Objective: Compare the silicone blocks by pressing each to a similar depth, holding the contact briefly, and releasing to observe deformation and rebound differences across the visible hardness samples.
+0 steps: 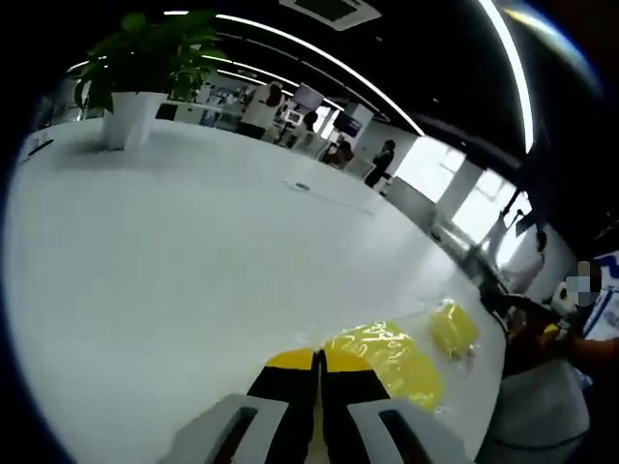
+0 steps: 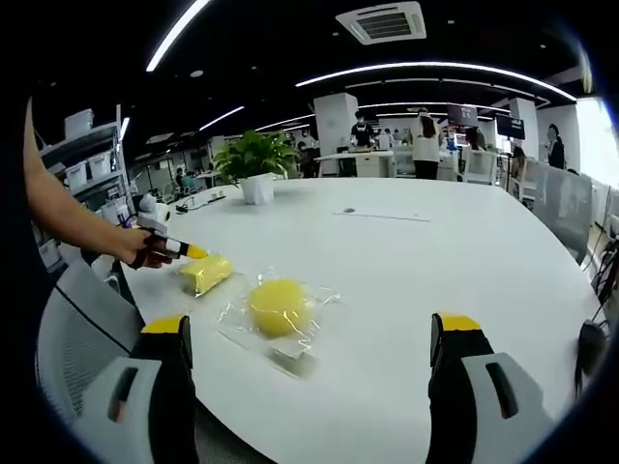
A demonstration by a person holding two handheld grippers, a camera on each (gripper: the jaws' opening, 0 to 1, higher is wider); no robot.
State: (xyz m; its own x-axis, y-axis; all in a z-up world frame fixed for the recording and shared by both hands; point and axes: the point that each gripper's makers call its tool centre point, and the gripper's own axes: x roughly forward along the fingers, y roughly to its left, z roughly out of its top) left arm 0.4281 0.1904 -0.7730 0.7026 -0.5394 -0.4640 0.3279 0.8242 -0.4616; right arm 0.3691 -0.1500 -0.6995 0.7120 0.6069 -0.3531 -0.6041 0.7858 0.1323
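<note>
Left gripper jaws pressed together, empty, tips just beside round yellow block in clear wrap, partly hiding it. Right gripper jaws wide apart, empty. Rectangular yellow block near table edge; wrap detail blurred.

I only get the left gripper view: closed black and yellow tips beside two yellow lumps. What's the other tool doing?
Observer: The right tool is wide open, back from both lumps, gripping nothing.
Visitor: What shape are those lumps?
Observer: One is a round block in a clear bag; the other, an oblong block, lies beside it.
Visitor: Who holds my tool?
Observer: A hand grips the left tool, its tip right by the oblong block.
</note>
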